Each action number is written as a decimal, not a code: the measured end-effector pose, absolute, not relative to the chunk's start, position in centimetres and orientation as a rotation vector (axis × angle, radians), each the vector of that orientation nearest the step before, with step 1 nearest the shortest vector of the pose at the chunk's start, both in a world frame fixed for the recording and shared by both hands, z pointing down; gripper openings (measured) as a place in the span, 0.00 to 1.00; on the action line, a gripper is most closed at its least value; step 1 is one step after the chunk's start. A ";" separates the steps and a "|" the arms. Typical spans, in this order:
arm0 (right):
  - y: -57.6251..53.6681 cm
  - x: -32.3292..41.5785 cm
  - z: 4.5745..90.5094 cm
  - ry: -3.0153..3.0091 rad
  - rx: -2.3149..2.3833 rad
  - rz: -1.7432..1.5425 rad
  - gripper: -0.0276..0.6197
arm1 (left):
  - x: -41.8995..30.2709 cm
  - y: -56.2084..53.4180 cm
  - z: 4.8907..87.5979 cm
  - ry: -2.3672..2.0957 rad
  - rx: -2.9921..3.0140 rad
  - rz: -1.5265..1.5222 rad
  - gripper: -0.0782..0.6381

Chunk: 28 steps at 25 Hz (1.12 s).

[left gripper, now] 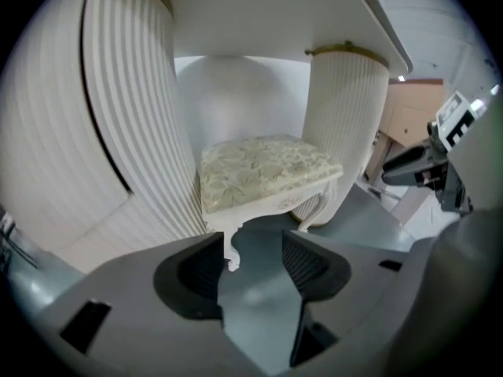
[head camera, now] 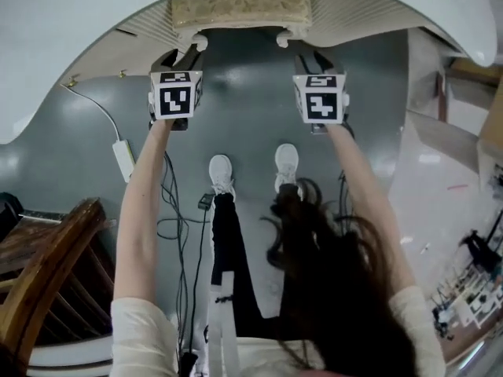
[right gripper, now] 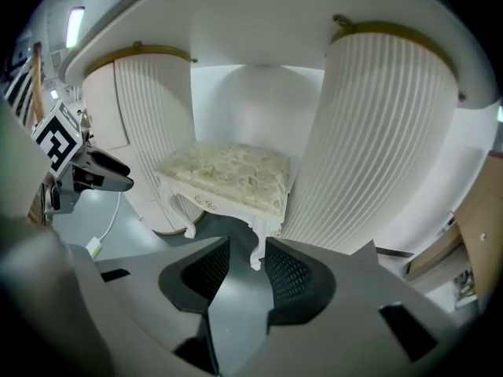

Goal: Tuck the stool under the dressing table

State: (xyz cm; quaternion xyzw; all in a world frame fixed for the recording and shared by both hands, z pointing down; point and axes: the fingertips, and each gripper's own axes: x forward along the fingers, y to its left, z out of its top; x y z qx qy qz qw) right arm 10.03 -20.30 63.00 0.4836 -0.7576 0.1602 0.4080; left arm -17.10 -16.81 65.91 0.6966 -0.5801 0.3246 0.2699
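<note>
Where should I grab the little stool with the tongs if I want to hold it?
Probably by its two front legs, just under the white seat frame, coming straight from the open front. The stool sits between the table's ribbed columns, which block both sides, and the tabletop covers it from above. The legs look thin enough to pinch.

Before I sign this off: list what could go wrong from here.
The stool seat partly shows beyond the dressing table edge, so it may count as not fully tucked. Pushing it further could scrape its leg on the fluted pedestal close beside it. Loose cables lie by the person's feet; stepping back could snag them.
</note>
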 end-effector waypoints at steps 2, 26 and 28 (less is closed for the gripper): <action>-18.4 9.7 60.2 -1.927 1.198 0.384 0.26 | -15.9 -14.9 62.7 -1.581 1.838 0.750 0.43; -4.2 9.6 31.0 -2.199 1.362 0.308 0.19 | -5.5 -2.0 28.4 -1.777 2.214 0.471 0.40; -2.9 9.8 28.8 -2.218 1.387 0.312 0.20 | -5.0 -0.8 26.8 -1.756 2.219 0.454 0.39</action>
